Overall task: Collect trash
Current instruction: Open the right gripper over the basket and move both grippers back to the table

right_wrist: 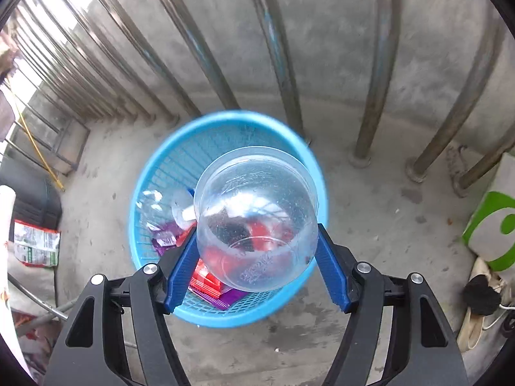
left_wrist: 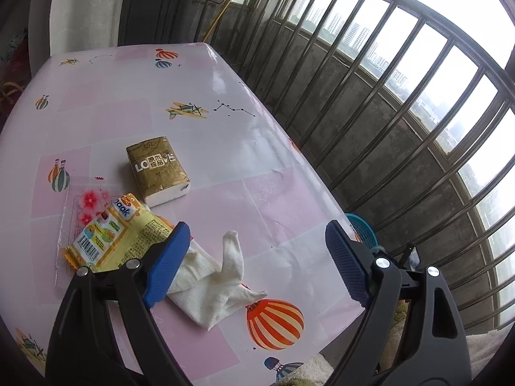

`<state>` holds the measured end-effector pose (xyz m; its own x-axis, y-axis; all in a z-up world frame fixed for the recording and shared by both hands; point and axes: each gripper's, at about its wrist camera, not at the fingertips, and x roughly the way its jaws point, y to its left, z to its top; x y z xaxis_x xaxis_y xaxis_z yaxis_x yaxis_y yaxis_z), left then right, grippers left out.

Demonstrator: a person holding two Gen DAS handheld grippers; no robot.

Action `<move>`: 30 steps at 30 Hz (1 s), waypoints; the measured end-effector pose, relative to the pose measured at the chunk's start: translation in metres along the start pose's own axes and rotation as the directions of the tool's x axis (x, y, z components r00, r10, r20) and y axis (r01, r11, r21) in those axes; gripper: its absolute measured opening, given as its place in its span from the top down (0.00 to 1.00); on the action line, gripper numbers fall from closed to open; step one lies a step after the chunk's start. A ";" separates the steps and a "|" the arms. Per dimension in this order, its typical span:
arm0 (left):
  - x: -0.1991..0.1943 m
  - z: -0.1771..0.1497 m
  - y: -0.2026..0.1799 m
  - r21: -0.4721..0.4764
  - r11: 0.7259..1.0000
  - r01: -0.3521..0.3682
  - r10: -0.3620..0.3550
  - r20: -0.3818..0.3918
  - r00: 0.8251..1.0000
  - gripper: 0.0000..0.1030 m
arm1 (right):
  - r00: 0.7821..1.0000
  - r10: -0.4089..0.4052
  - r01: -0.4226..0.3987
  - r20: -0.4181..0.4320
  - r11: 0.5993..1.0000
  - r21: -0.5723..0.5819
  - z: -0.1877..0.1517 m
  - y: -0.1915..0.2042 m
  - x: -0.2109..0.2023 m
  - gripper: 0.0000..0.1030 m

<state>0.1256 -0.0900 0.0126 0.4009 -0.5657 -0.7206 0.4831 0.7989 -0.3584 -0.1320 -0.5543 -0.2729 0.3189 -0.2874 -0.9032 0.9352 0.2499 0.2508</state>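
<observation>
Left gripper [left_wrist: 257,263]: jaws spread wide over the table, nothing between the pads; held above the crumpled tissue.
Right gripper [right_wrist: 257,254]: blue pads pressed on either side of a clear plastic cup [right_wrist: 257,218], held mouth away from the camera, directly above the basket.
Blue basket [right_wrist: 154,167]: on the concrete floor by the railing; in the left wrist view only a sliver shows past the table edge at 4 o'clock.
Basket contents: red and purple wrappers [right_wrist: 206,281] and a clear bottle-like piece at the bottom, partly hidden behind the cup.
Crumpled tissue [left_wrist: 215,276]: white, lying on the table just beside the left finger, touching it or under it, cannot tell.
Snack wrapper [left_wrist: 112,234]: yellow, flat on the table at 9 o'clock from the tissue, partly behind the left finger.
Tissue pack [left_wrist: 156,170]: gold, at 11 o'clock from the crumpled tissue, well apart from it.
Table [left_wrist: 128,90]: pink cloth printed with balloons and planes.
Railing [left_wrist: 402,112]: metal bars along the table's far right side.
</observation>
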 end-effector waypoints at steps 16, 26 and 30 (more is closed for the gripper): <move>-0.022 0.002 0.020 -0.032 0.999 -0.012 0.014 0.066 0.998 0.21 | 0.986 -0.025 0.026 0.163 1.000 -0.002 -0.005 -0.003 -0.056 0.25; -0.060 -0.007 0.070 -0.067 0.984 -0.168 0.176 0.157 0.972 0.21 | 0.921 0.328 -0.211 0.208 0.872 -0.441 -0.049 0.147 -0.199 0.25; -0.067 -0.020 0.091 -0.099 0.978 -0.181 0.195 0.152 0.969 0.21 | 0.888 0.457 -0.356 0.046 0.747 -0.562 -0.081 0.209 -0.225 0.29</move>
<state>0.1274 0.0247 0.0168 0.6006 -0.4235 -0.6781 0.3228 0.9044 -0.2789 -0.0206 -0.3628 -0.0453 0.7181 -0.1834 -0.6713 0.4985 0.8086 0.3124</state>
